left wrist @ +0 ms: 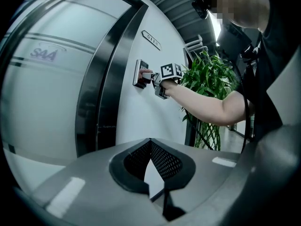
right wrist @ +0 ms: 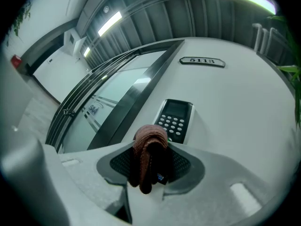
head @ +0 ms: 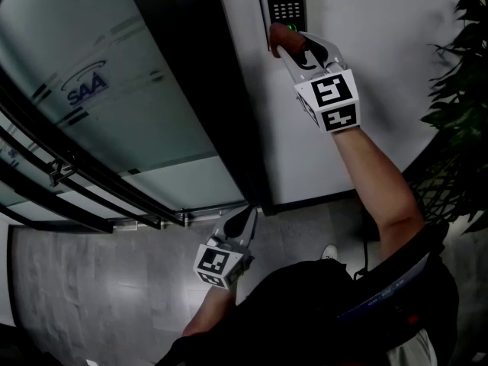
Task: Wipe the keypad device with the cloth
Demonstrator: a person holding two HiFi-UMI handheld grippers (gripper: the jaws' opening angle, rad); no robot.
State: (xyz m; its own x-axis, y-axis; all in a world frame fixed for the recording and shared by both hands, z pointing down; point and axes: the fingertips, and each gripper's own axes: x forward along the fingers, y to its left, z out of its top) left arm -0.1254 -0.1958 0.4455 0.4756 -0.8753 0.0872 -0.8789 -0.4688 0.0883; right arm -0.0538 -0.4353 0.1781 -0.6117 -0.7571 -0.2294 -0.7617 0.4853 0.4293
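Seen from my head, my right gripper (head: 284, 43) is raised to the wall and sets a folded reddish-brown cloth (head: 280, 32) against the lower end of the black wall-mounted keypad device (head: 285, 3). My left gripper (head: 248, 216) hangs low, clear of the work. Its own view shows jaws together, empty. The right gripper view shows jaws clamped on the cloth, with the keypad just ahead of its fold.

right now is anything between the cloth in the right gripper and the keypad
Nothing visible does. The right gripper holds the cloth right up at the lower end of the keypad device, with only bare wall around it.
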